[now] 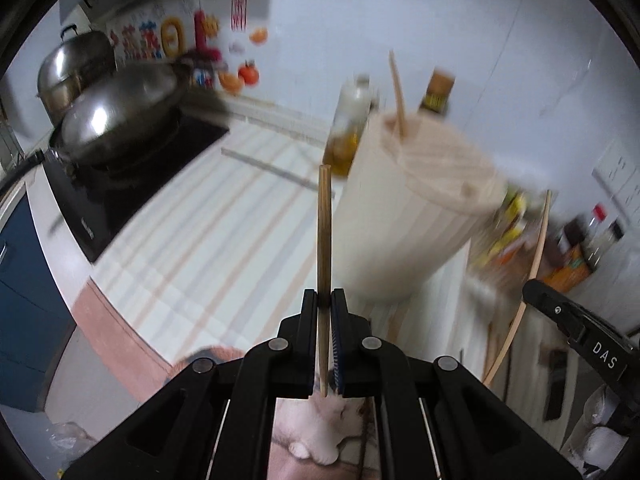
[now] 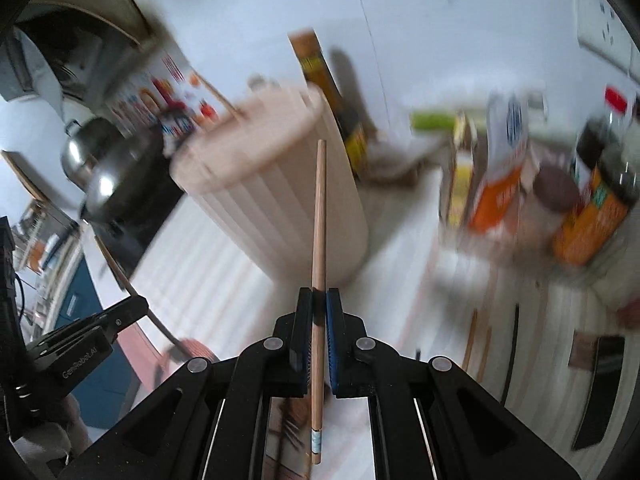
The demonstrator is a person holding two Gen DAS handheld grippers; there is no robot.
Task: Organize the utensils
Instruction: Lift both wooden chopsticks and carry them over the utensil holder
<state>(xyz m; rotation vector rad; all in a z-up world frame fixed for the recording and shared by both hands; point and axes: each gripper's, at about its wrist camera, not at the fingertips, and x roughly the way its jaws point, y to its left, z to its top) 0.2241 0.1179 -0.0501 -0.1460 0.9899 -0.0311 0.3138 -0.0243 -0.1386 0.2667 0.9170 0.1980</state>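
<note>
- Chopstick (image 1: 324, 236) clamped in left gripper (image 1: 325, 300); pinched low on the shaft, most of the length sticks out fwd past the tips, short tail runs back between the fingers.
- Second chopstick (image 2: 319, 216) clamped in right gripper (image 2: 319, 300), same way; its banded end pokes out behind the pads.
- Holder (image 1: 420, 208), pale ribbed tub w/ slotted lid, stands ahead & right of left stick, near, not touching. One chopstick (image 1: 397, 92) already upright in a slot.
- From right view holder (image 2: 280, 200) is ahead, slightly left; stick tip overlaps its wall in view, contact can't tell (blur).
- Judgement: step = carry sticks to lid. Do well: tip stick vertical over a slot, line up before lowering, one hand at a time, release only once seated.
- Risk: sticks clash; tub tips.
- More chopsticks on striped counter (image 2: 224, 276) at right (image 2: 472, 340).
</note>
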